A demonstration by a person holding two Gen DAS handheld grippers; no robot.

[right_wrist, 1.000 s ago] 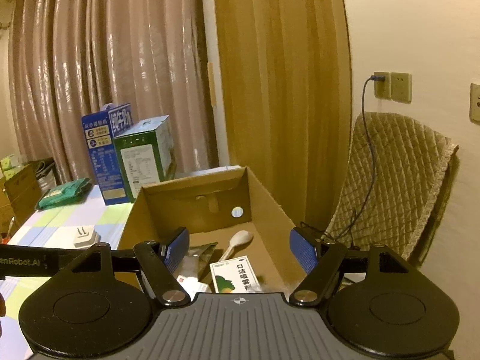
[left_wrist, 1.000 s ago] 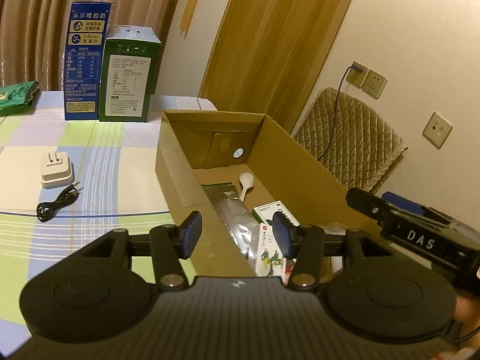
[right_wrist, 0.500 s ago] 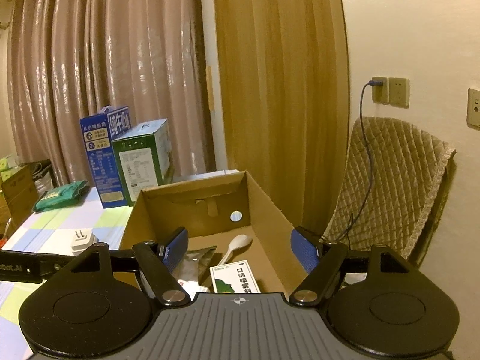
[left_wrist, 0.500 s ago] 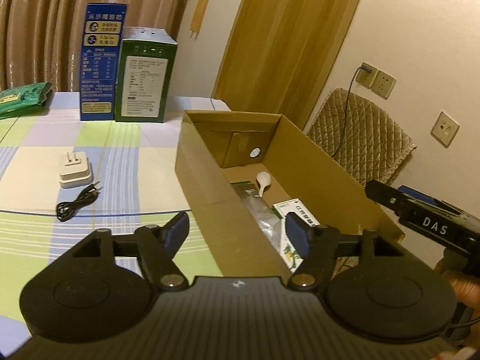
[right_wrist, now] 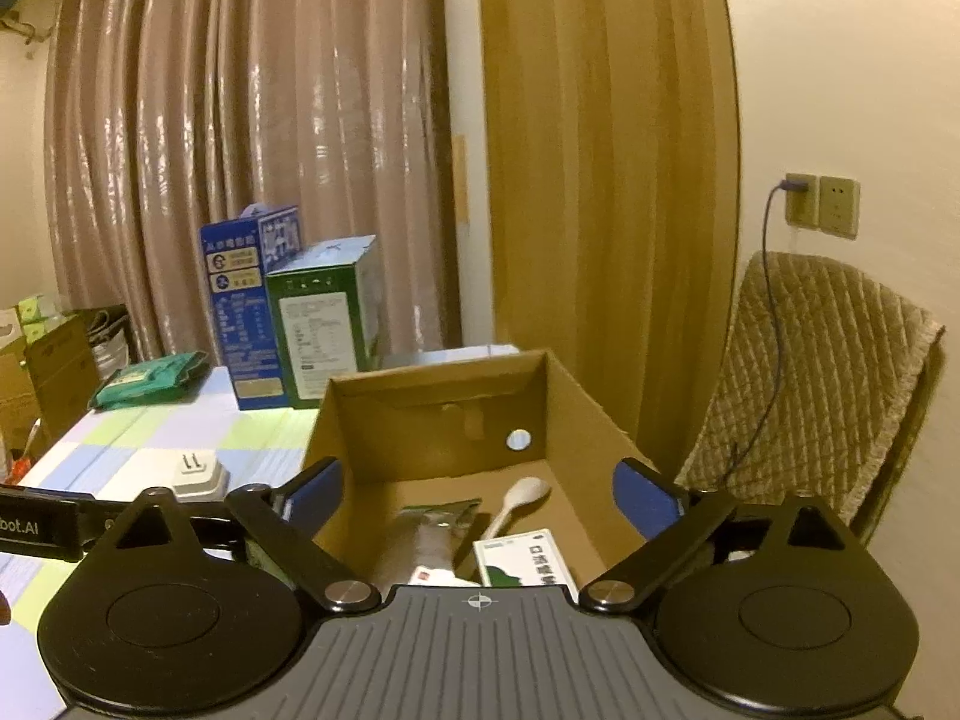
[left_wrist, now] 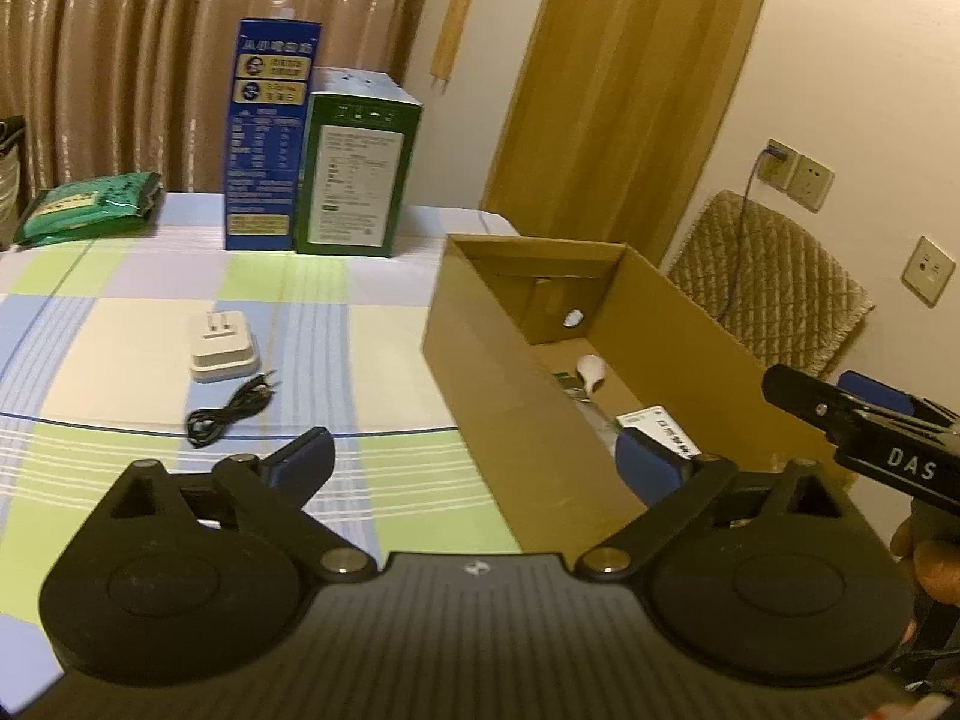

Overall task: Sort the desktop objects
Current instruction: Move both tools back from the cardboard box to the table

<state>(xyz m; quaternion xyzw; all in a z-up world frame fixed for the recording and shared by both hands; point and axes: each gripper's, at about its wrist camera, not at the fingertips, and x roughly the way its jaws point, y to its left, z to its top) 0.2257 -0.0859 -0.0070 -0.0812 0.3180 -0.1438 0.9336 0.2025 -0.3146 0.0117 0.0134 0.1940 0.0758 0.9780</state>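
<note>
An open cardboard box (left_wrist: 480, 360) (right_wrist: 444, 414) stands on the checked tablecloth at the table's right end. Inside lie a white spoon (right_wrist: 519, 501), a silver foil pouch (right_wrist: 435, 531) and a green-and-white medicine box (right_wrist: 525, 558). A white plug adapter (left_wrist: 222, 348) (right_wrist: 198, 471) and a coiled black cable (left_wrist: 231, 411) lie on the cloth left of the box. My left gripper (left_wrist: 474, 462) is open and empty, above the box's near left corner. My right gripper (right_wrist: 477, 489) is open and empty, above the box's near end.
A tall blue carton (left_wrist: 270, 138) and a green carton (left_wrist: 357, 174) stand at the table's far edge. A green packet (left_wrist: 90, 204) lies at the far left. A quilted chair (right_wrist: 822, 384) stands right of the box, by wall sockets. Curtains hang behind.
My left gripper has opened wider and swung left, away from over the box towards the tablecloth. My right gripper has barely moved and stays open.
</note>
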